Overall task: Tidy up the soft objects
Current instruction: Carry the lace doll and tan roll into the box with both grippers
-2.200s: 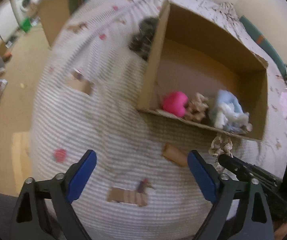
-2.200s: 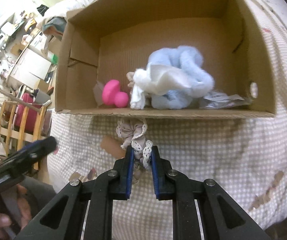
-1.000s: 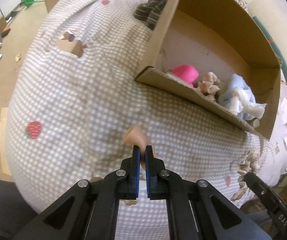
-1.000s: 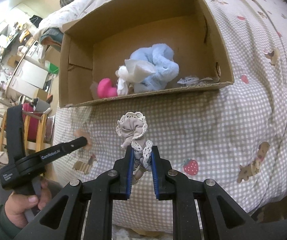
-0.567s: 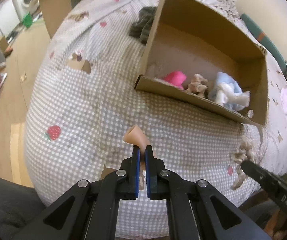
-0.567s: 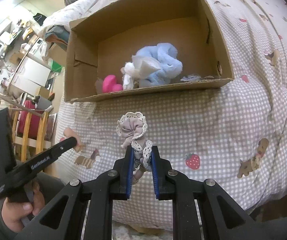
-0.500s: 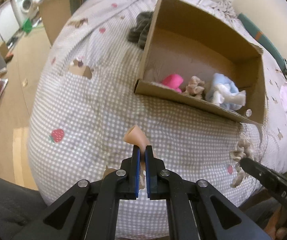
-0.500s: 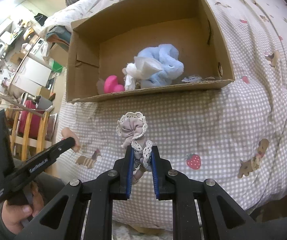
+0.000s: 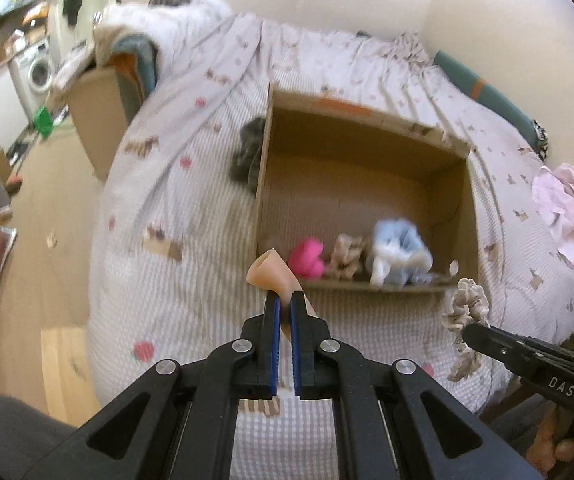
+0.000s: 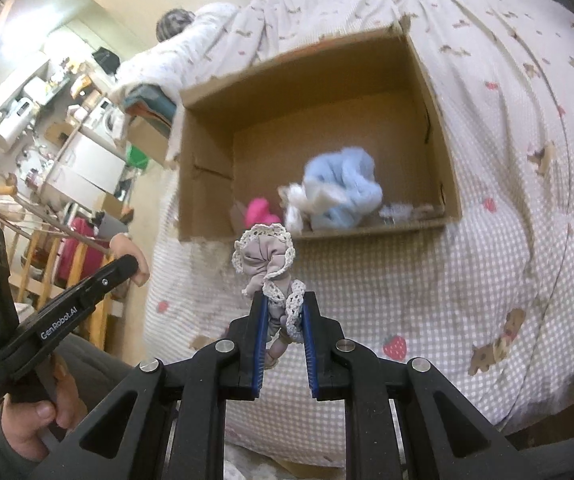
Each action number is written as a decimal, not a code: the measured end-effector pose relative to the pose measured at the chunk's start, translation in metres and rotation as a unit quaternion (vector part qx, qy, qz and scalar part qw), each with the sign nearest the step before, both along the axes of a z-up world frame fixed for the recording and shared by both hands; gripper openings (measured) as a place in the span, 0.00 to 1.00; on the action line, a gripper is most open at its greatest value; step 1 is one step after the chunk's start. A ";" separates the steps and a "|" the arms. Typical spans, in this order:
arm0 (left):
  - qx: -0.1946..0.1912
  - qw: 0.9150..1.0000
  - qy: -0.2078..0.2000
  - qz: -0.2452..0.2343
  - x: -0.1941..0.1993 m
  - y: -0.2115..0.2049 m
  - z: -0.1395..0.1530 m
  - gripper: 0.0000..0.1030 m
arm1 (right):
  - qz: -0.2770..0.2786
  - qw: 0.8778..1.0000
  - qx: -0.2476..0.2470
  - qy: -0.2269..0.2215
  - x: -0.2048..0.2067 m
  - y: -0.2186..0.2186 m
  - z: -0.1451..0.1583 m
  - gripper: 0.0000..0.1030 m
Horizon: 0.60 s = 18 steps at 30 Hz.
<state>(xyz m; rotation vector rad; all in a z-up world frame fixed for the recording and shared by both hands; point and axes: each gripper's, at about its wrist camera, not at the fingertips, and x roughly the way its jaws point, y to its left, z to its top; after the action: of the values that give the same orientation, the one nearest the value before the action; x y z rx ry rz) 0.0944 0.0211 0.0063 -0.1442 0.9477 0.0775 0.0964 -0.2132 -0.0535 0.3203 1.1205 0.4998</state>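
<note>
My left gripper (image 9: 283,300) is shut on a small peach soft piece (image 9: 271,274), held in the air before the near wall of the cardboard box (image 9: 263,184). My right gripper (image 10: 283,304) is shut on a grey scrunchie with white lace trim (image 10: 265,258), raised in front of the same box (image 10: 207,184). Inside the box, along its near wall, lie a pink soft item (image 9: 307,260), a beige scrunchie (image 9: 347,256) and a light blue fluffy bundle (image 9: 399,248). From the left wrist view the lace scrunchie (image 9: 467,304) shows at the right gripper's tip.
The box sits on a bed with a checked, animal-print cover (image 9: 175,288). A dark grey cloth (image 9: 249,152) lies beside the box's left wall. Pink fabric (image 9: 567,208) lies far right. A smaller carton (image 9: 99,120) and wooden floor (image 9: 27,220) are left of the bed.
Both grippers have risen with their pieces still held, so the box now appears farther off and more of the bed and room shows. The left one has also rolled.
</note>
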 end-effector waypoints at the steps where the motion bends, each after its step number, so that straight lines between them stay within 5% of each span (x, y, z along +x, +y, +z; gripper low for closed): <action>1: 0.003 1.000 -0.006 -0.003 0.003 0.000 0.004 0.05 | -0.001 1.000 0.004 -0.006 0.002 -0.001 0.006 0.18; 9: 0.027 0.998 -0.045 -0.026 0.031 -0.007 0.037 0.05 | -0.002 0.999 0.020 -0.050 0.023 0.000 0.044 0.18; 18: 0.033 0.997 -0.054 -0.038 0.064 -0.010 0.039 0.05 | -0.002 0.997 0.018 -0.080 0.051 0.008 0.059 0.18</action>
<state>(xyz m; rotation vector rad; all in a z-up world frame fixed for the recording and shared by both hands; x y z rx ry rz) 0.1582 0.0108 0.0452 -0.0512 0.8413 0.0294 0.1472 -0.2055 0.0059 0.3084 0.9564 0.5340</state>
